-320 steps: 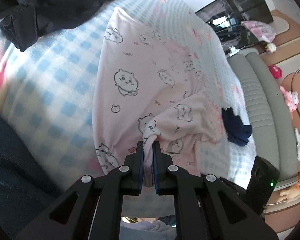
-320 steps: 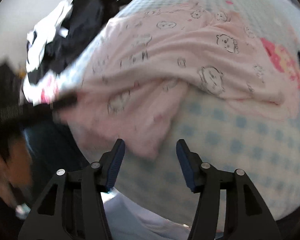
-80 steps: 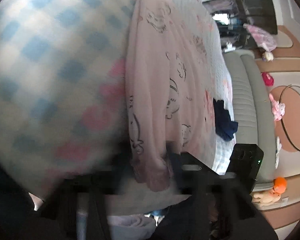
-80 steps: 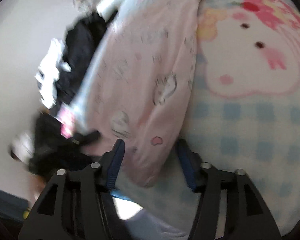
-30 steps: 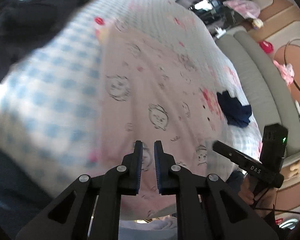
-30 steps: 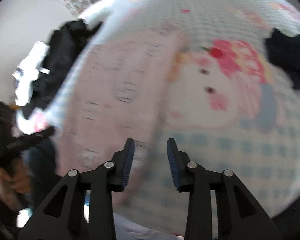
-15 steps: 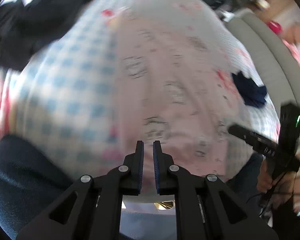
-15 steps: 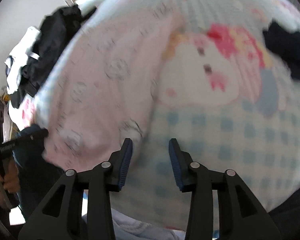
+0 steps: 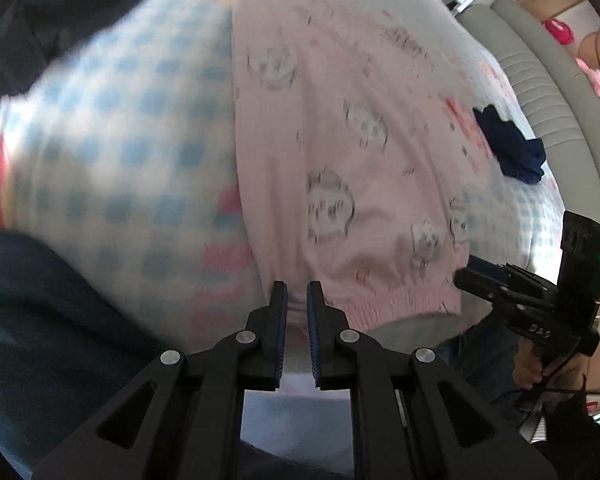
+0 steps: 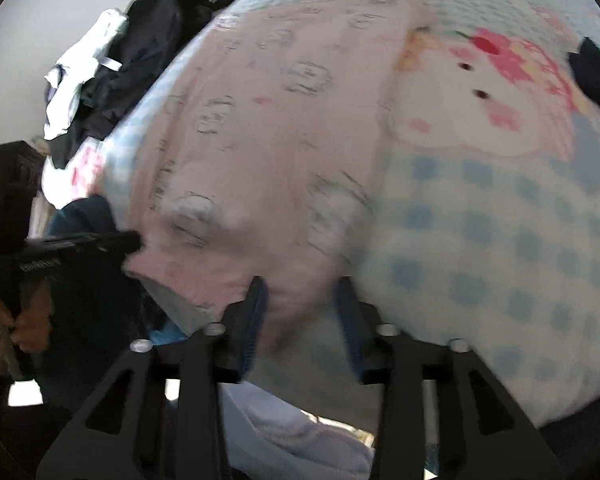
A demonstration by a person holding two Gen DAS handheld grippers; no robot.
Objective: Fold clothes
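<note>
Pink printed pajama garment (image 9: pixel 340 152) lies flat mid-frame on the checkered bed blanket (image 9: pixel 120 128), hem at the lower edge. Left gripper (image 9: pixel 297 294) narrowly apart at the hem; right gripper (image 10: pixel 300 292) spread wide around its corner.

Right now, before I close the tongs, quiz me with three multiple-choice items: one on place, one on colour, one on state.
1. Where does the small dark navy garment lie relative to the pink pyjama piece?
A on top of it
B on the blanket beyond its right edge
C under it

2. The blanket's checks are:
A green
B blue
C orange

3. The right tongs are:
A open at the hem
B clamped shut
C out of view

B: it sits apart, right side.
B: blue squares on white.
A: a wide gap shows.
</note>
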